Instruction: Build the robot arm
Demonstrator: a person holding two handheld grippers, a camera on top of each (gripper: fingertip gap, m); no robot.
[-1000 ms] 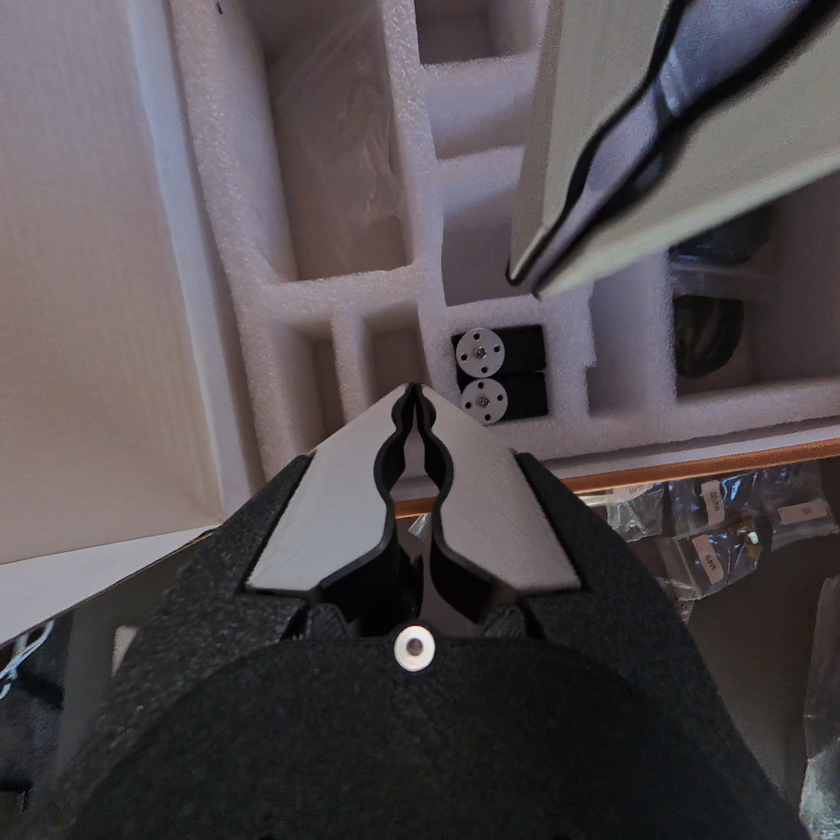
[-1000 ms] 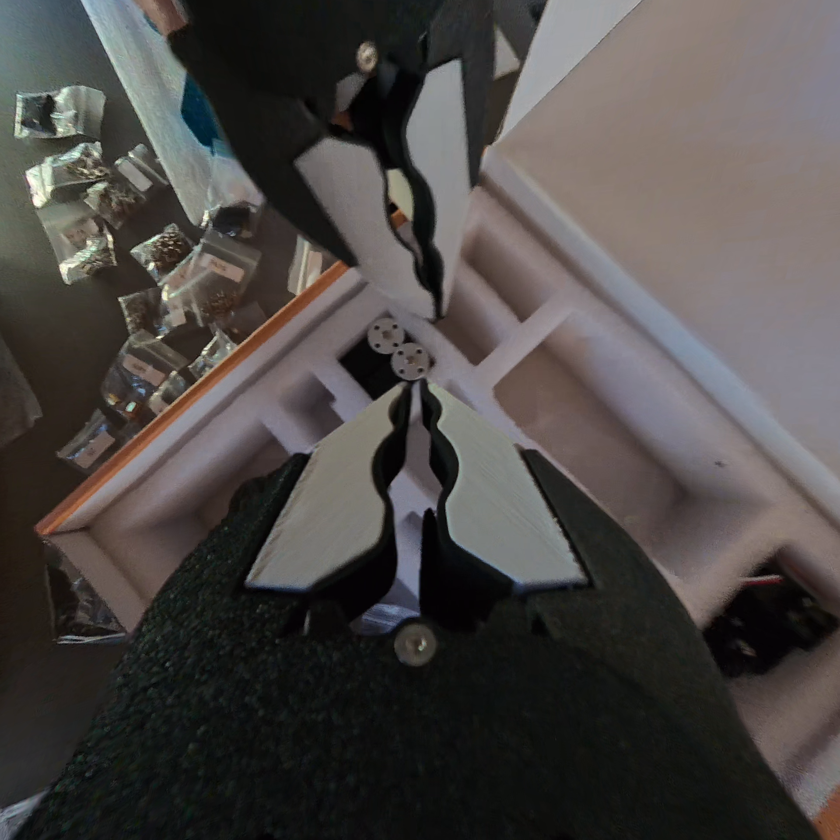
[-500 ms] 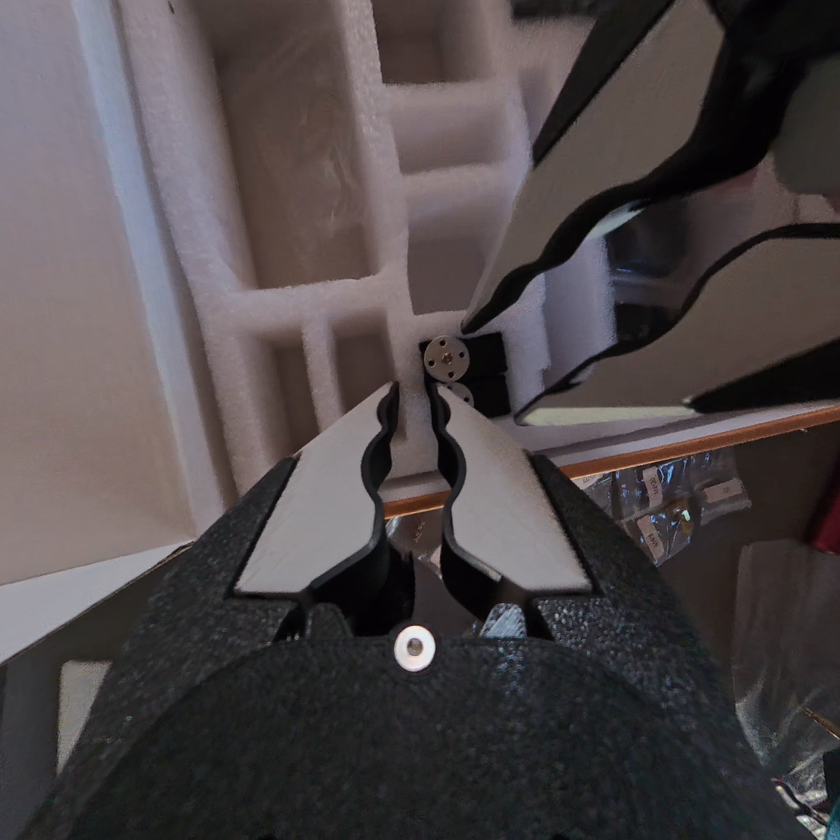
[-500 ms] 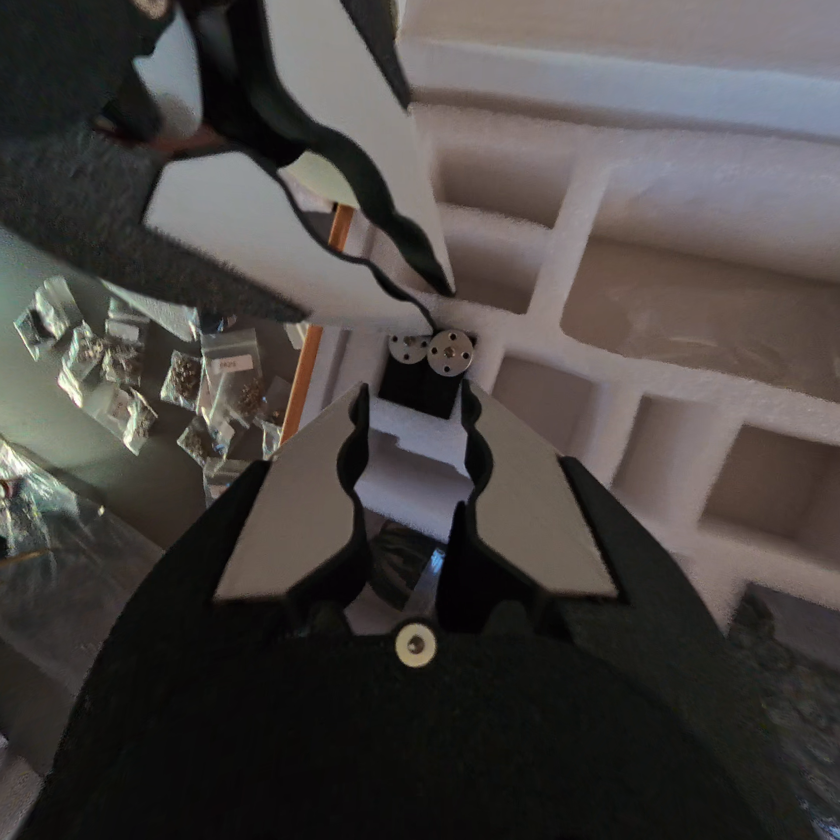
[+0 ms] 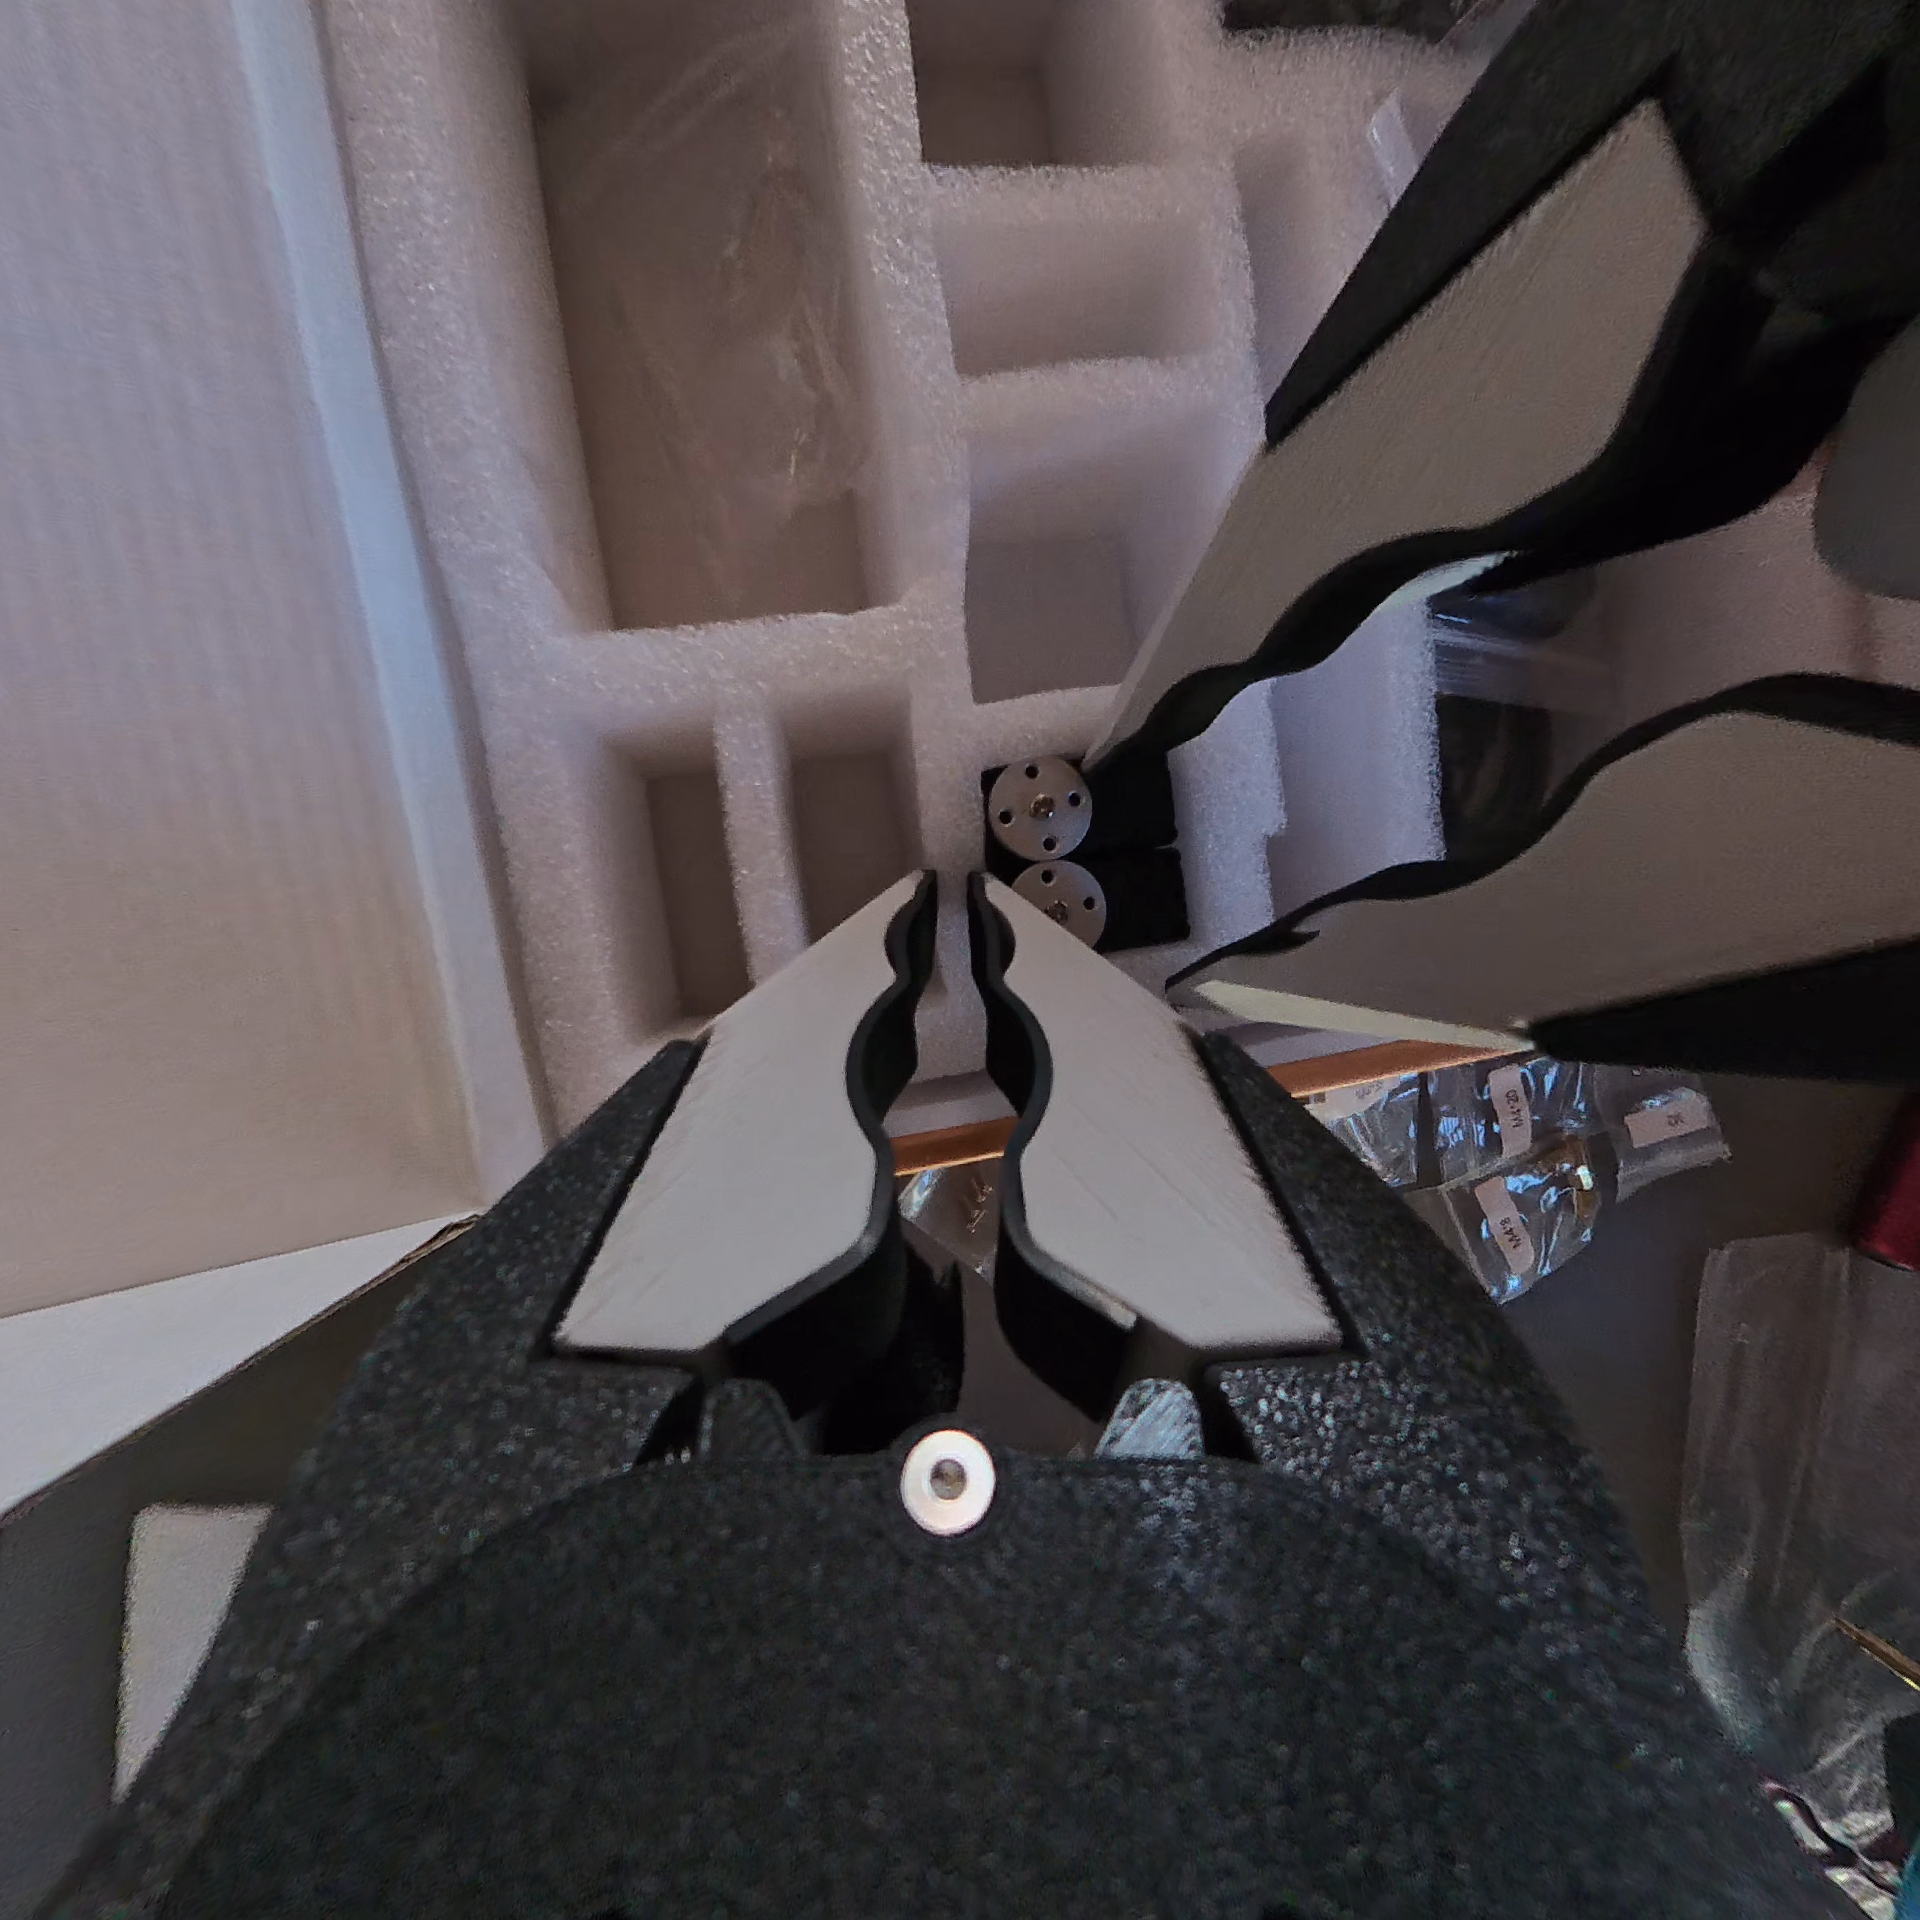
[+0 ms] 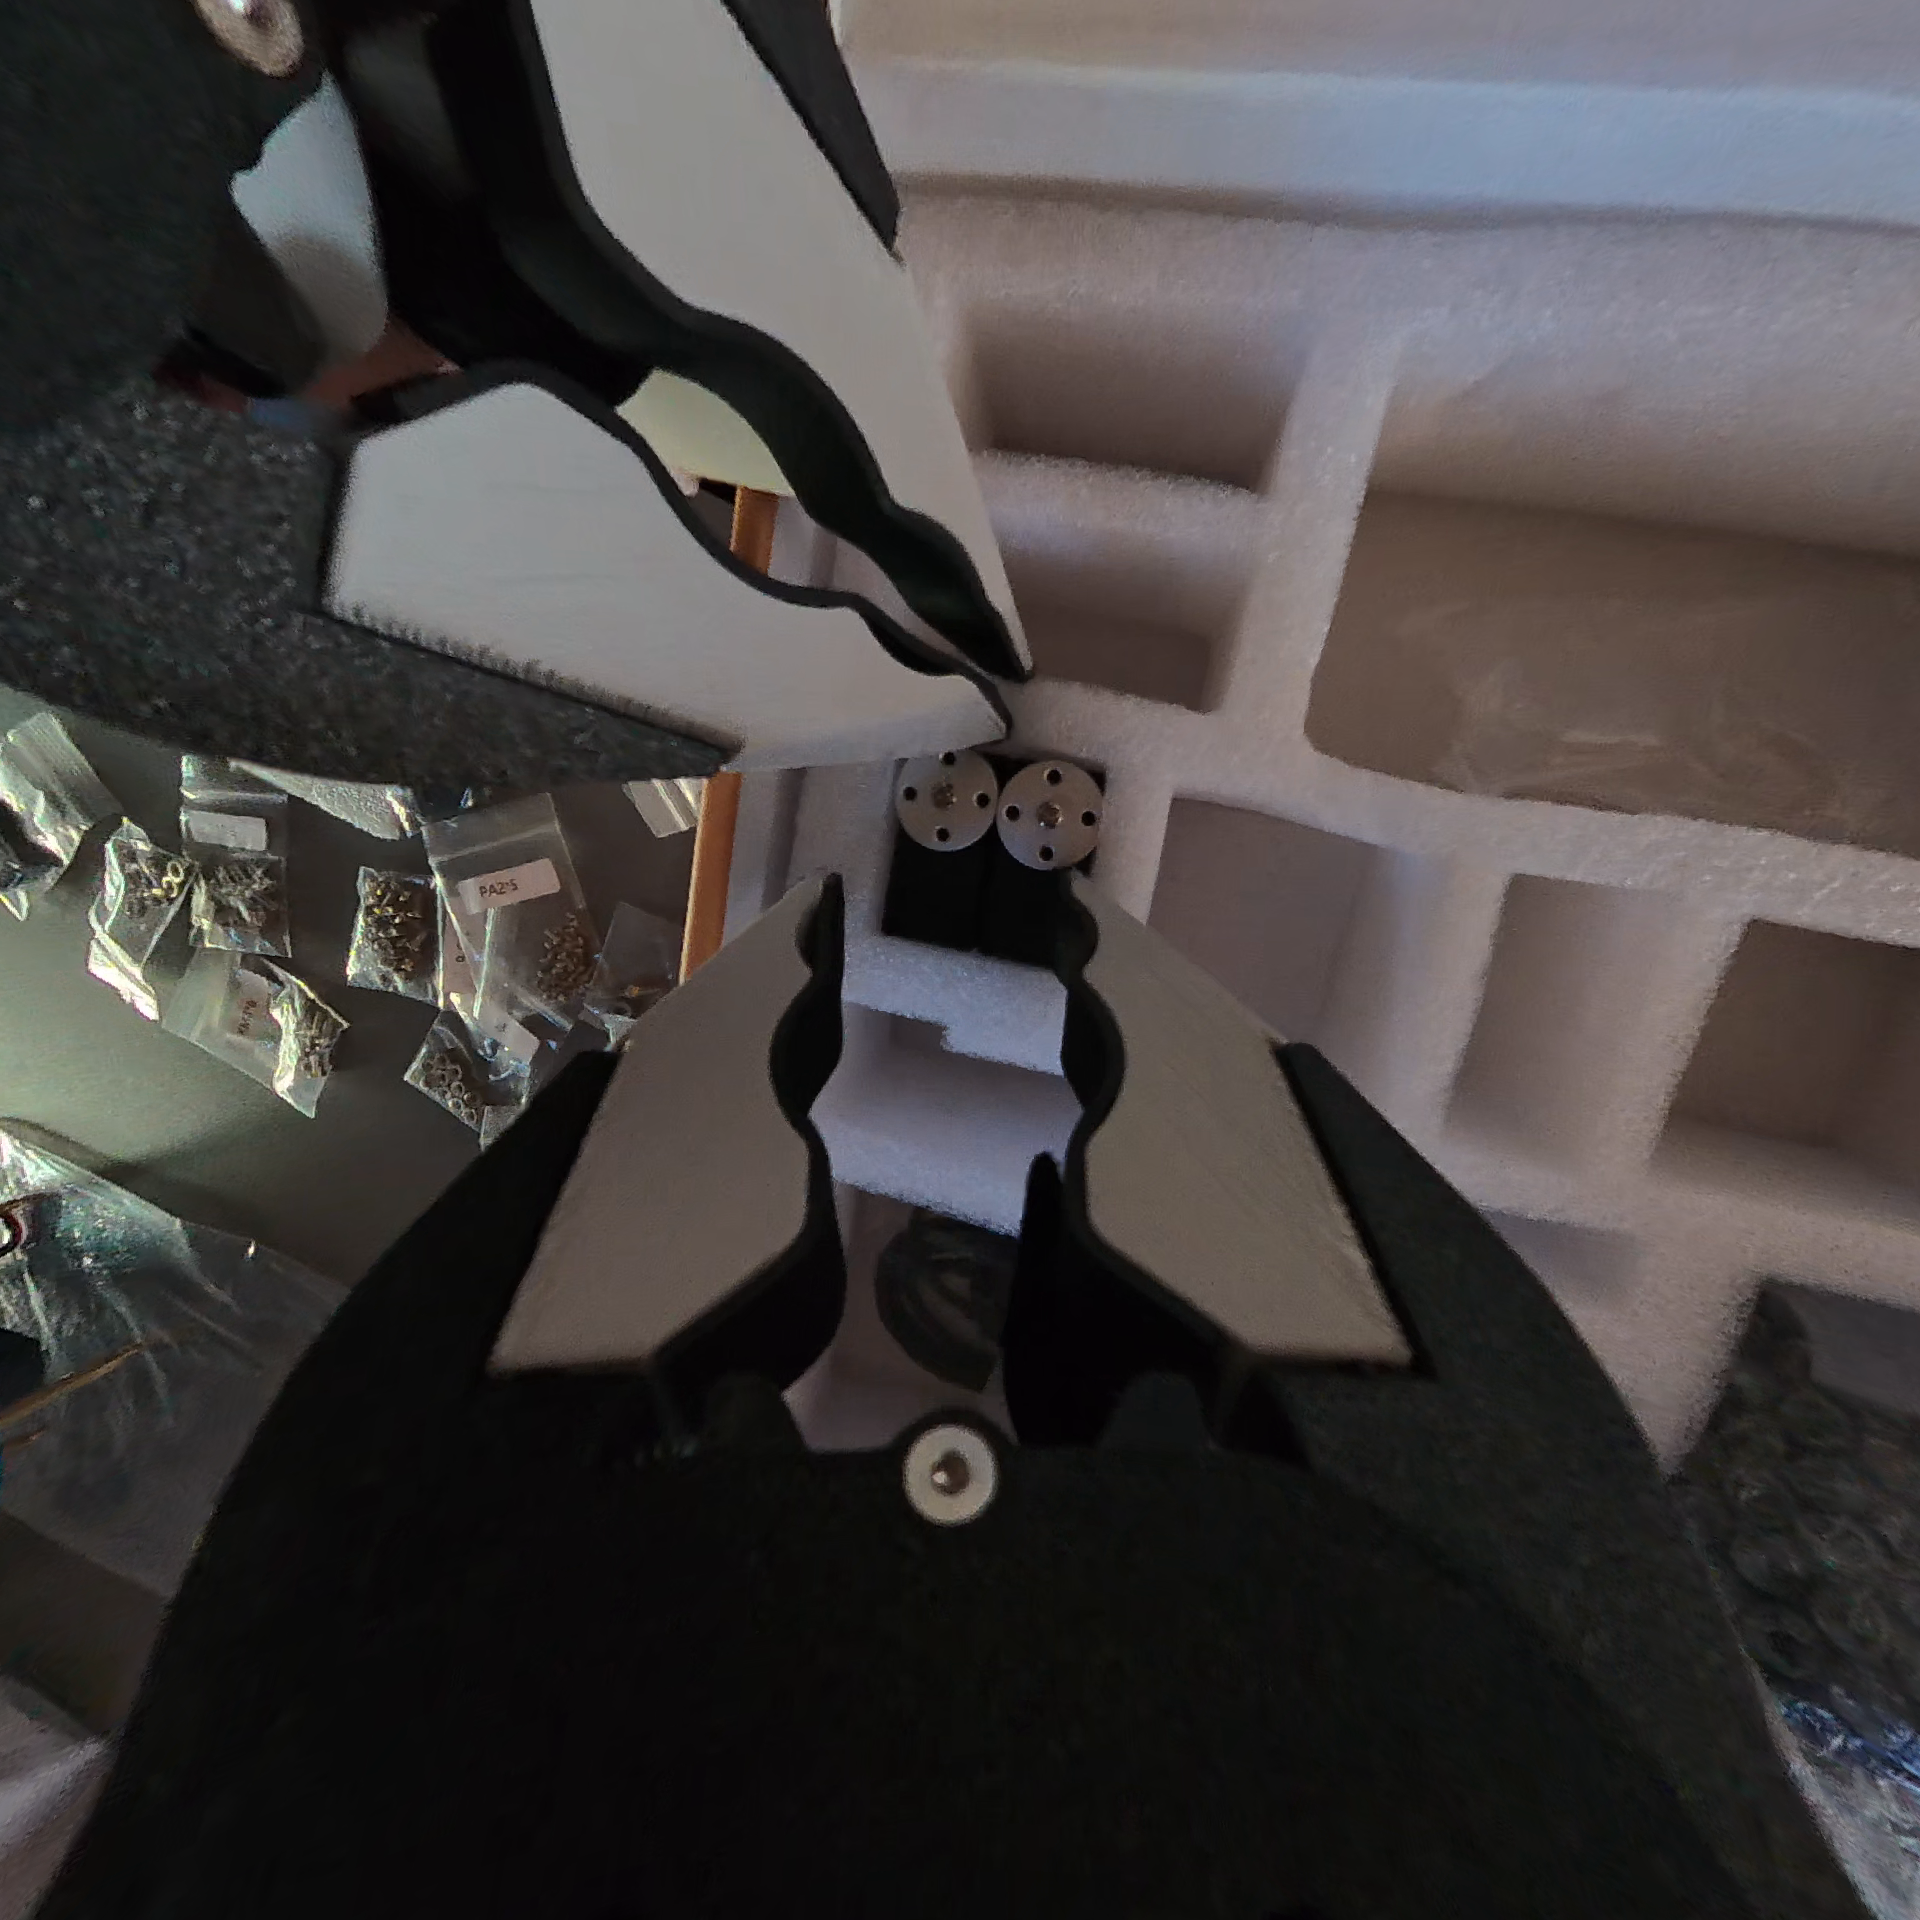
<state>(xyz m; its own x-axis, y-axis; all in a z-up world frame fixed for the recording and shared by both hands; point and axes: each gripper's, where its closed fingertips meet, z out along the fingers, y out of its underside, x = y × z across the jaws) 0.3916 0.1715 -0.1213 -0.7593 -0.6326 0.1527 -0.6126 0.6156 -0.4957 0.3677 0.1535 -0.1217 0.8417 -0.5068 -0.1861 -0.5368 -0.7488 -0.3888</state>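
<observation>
While my two grippers converge on the same pocket of the white foam insert (image 5: 727,665), each stands differently. My left gripper (image 5: 951,883) has its fingers nearly pressed together, only a thin slit between the tips, holding nothing; the tips rest on or just above the foam wall right beside the pocket. My right gripper (image 6: 956,914) is spread wide, its fingertips on either side of the pocket's near end, one by each outer flank of the black bodies; I cannot tell if they touch.

In that pocket sit two black servo motors (image 6: 982,894), side by side and touching, each topped with a round silver horn disc (image 6: 1049,816) with a centre screw and small holes around it: two discs in all. In the left wrist view the same pair (image 5: 1138,862) lies just beyond my left fingertips, with the right gripper (image 5: 1132,862) reaching in from the right.

The foam has many other rectangular pockets; one long one holds a clear plastic wrap (image 5: 769,343), and one near the right gripper holds dark coiled cable (image 6: 935,1299).

Outside the box's orange-edged rim (image 6: 712,883), on the dark table, lie roughly a dozen small clear zip bags of screws (image 6: 390,914), several with white labels bearing short printed codes.
</observation>
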